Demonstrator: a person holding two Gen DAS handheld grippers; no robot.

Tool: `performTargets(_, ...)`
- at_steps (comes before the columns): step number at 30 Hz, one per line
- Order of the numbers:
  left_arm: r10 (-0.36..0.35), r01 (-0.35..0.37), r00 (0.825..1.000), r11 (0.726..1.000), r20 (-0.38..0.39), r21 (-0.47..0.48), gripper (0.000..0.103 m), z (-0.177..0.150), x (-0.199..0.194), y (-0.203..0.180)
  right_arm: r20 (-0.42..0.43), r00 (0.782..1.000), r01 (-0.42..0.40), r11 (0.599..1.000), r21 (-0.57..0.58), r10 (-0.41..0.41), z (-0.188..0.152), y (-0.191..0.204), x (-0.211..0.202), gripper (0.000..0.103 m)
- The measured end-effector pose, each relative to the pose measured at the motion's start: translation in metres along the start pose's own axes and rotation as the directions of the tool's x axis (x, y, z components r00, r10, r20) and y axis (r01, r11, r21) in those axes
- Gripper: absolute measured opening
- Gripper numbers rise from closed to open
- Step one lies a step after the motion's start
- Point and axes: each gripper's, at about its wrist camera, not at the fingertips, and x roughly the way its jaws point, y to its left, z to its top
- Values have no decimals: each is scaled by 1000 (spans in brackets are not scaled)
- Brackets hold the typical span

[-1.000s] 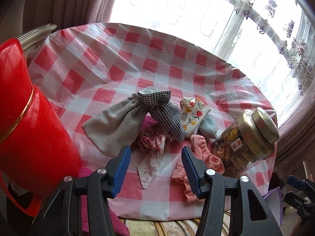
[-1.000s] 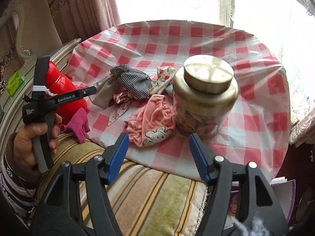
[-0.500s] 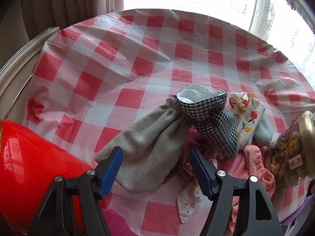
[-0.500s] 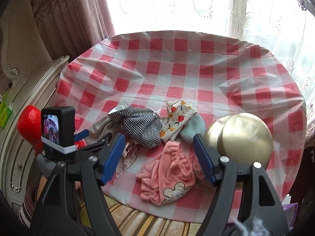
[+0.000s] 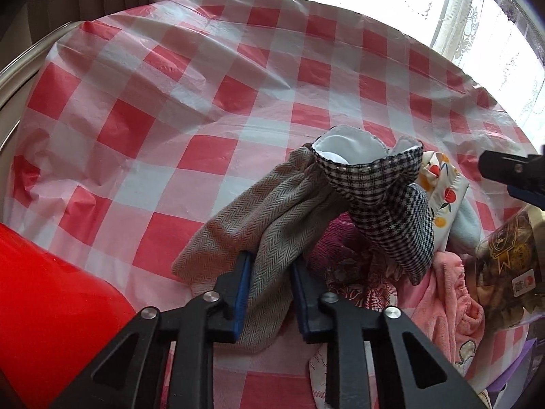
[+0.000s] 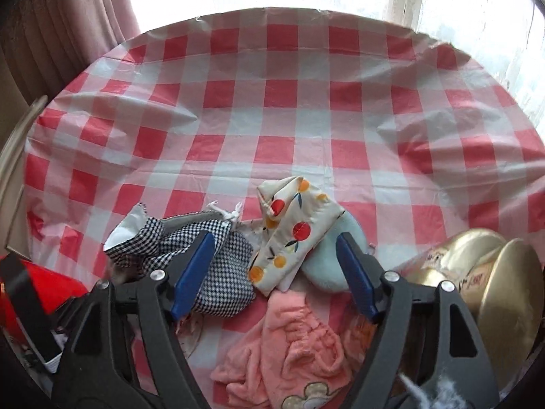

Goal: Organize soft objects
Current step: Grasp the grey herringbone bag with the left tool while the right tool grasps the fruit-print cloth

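left gripper: jaws closing, blue pads pinched on a fold of the grey herringbone cloth; cloth bunched between them, pads pressing it
grey herringbone cloth: near edge of the pile, left side; far end tucked under the black-white check pouch
right gripper: jaws wide and opening, nothing gripped; pads apart, hovering over the pile
between right pads: fruit-print pouch and pale blue soft item, neither touched as far as visible
fruit-print pouch: lies tilted, overlapping the pale blue item, just right of the check pouch
check pouch: white lining showing at its open mouth, white drawstring knot visible in right wrist view; partly behind the right gripper's left pad
pink terry cloth: nearest edge of pile, below the right gripper's jaws; cartoon patch at its bottom edge
magenta patterned fabric: under check pouch, beside left gripper's right pad
jar: gold lid, lying on its side right of the pile
red container: left of pile, touching tablecloth edge
tablecloth: red-white check plastic, wrinkled, far half bare
background: pink curtain, bright window behind
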Motion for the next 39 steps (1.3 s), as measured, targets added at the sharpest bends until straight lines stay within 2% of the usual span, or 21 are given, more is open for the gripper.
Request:
performTargets(3, -31, 32, 999, 999, 13, -16, 13, -1, -4, 2, 8, 999, 44, 998, -36, -44, -1, 10, 10, 82)
performTargets(5, -52, 53, 998, 998, 23, -31, 10, -2, -8, 3, -11, 999, 32, 998, -56, -33, -3, 16, 19, 82)
performTargets(11, -92, 96, 994, 994, 62, -58, 8, -6, -18, 7, -45, 995, 87, 994, -63, -90, -4, 14, 50, 82)
performTargets(18, -122, 133, 985, 987, 123, -87, 8, -6, -28, 12, -101, 979, 167, 982, -94, -176, -6, 13, 84, 81)
performTargets(23, -112, 130, 977, 987, 183, -94, 7, -6, -38, 15, -148, 972, 170, 979, -109, -185, -11, 7, 100, 62)
performTargets(28, -99, 126, 966, 987, 240, -99, 6, -6, -49, 18, -110, 984, 126, 987, -99, -137, -14, 5, 89, 46)
performTargets(34, -61, 96, 949, 990, 310, -100, 6, -6, -63, 20, -21, 996, 85, 990, -115, -88, -13, 12, 54, 45)
performTargets(39, -72, 116, 930, 988, 361, -102, 6, -7, -74, 21, 47, 996, 76, 987, -140, -70, -10, 19, 24, 45)
